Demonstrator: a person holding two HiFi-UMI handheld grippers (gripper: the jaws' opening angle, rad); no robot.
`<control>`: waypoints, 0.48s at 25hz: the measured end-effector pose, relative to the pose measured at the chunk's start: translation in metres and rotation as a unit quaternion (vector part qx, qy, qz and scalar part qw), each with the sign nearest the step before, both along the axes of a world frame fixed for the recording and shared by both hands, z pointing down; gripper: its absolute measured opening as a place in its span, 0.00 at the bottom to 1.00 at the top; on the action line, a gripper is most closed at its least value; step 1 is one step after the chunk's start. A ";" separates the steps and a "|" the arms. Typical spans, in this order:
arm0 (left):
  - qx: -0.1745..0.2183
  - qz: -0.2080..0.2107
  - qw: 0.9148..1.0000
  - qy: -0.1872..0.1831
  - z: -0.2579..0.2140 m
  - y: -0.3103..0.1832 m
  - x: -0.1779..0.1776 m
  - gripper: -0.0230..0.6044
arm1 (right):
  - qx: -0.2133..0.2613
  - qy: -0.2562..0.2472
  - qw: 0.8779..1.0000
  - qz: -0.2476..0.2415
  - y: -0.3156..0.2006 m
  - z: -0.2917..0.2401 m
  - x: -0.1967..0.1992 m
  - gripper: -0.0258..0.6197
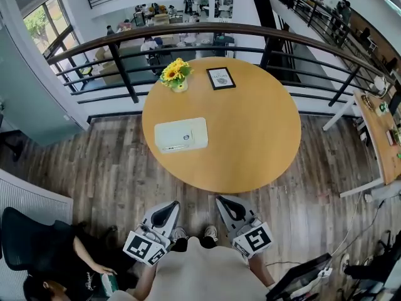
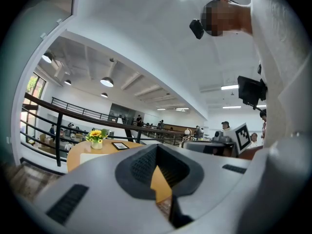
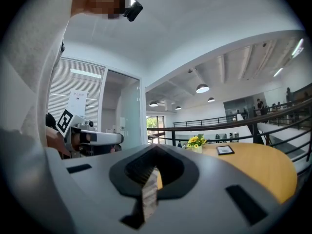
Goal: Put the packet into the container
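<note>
A flat white rectangular container (image 1: 181,135) lies on the left part of the round wooden table (image 1: 250,137); its near edge also shows in the left gripper view as a white container (image 2: 95,156). No separate packet can be made out. My left gripper (image 1: 169,207) and right gripper (image 1: 223,202) are held low against my body, short of the table's near edge, pointing toward it. Both are shut with nothing in them. The left gripper (image 2: 157,150) and right gripper (image 3: 155,150) show their jaws meeting at the tips in their own views.
A vase of yellow flowers (image 1: 176,75) and a small black picture frame (image 1: 220,78) stand at the table's far side. A dark curved railing (image 1: 207,33) runs behind the table. A person sits at my lower left (image 1: 62,262); a wooden desk (image 1: 382,137) stands right.
</note>
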State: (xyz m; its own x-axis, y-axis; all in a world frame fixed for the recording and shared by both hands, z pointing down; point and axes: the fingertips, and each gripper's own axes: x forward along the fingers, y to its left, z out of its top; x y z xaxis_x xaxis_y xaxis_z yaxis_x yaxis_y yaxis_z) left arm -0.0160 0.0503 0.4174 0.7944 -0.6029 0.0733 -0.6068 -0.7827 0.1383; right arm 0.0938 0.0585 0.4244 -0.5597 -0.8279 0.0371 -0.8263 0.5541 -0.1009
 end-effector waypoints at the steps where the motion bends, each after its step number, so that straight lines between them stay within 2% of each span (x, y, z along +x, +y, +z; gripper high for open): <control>1: 0.000 0.001 1.000 0.002 -0.001 0.000 -0.003 0.04 | 0.001 0.000 1.000 0.000 0.000 -0.002 -0.004 0.05; 12: 0.010 0.018 1.000 0.012 -0.008 -0.002 -0.019 0.04 | 0.015 -0.006 1.000 0.014 -0.006 -0.011 -0.024 0.04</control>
State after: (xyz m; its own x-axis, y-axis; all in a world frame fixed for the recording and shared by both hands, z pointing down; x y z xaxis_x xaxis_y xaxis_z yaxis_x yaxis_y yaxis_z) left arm -0.0345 0.0486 0.4098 0.8175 -0.5744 0.0410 -0.5741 -0.8073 0.1364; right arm 0.0694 0.0522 0.4138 -0.5373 -0.8434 0.0042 -0.8398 0.5346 -0.0948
